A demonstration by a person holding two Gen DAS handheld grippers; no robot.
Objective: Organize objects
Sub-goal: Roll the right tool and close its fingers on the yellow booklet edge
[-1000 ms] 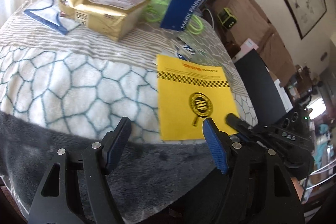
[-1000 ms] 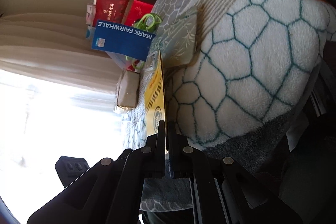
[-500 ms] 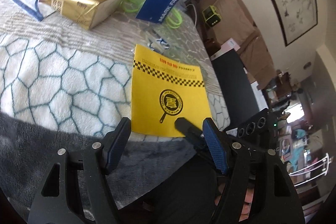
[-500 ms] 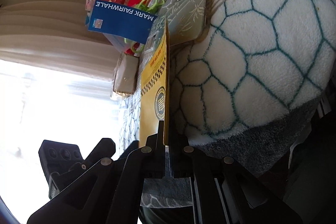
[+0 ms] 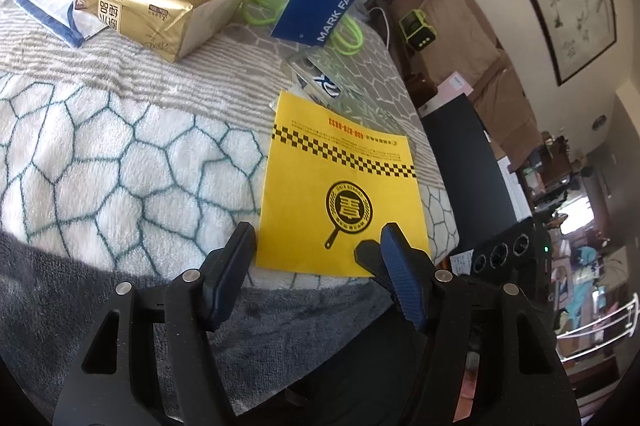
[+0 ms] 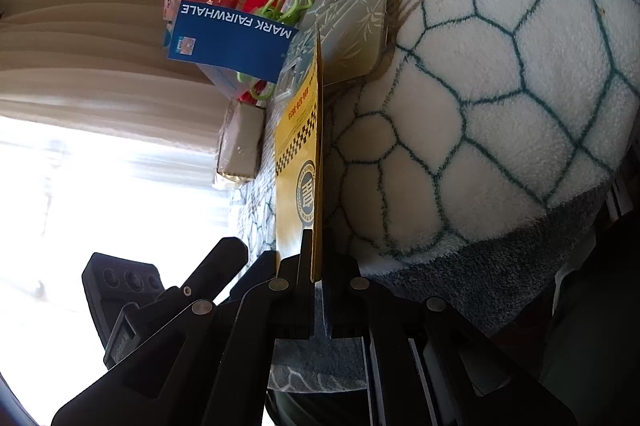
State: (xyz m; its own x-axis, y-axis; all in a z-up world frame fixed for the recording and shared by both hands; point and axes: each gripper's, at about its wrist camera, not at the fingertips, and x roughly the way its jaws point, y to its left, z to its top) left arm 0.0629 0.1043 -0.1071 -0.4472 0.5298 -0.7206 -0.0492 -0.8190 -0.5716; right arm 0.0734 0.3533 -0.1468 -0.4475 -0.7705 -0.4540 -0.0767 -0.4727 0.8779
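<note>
Right gripper pinching yellow sheet's near corner — left closing in, not on it yet

My right gripper [image 6: 316, 266] is clamped flat on the near edge of the yellow sheet [image 5: 340, 186], which lies on the blanket [image 5: 120, 154] at 12 o'clock from my left gripper [image 5: 316, 246]; that one stands about half open, jaws just been narrowing, nothing pressed between them, sheet edge just past the tips. Gold packet [image 5: 160, 2] at 10 o'clock, blue card [image 5: 336, 2] and green cord [image 5: 348, 34] at 12–1, well apart from the sheet. To do it well, I'd say: keep the right pinch firm and level so the thin paper doesn't crease, bring the left onto the free near corner before lifting — slide low, don't snag the fleece.
</note>
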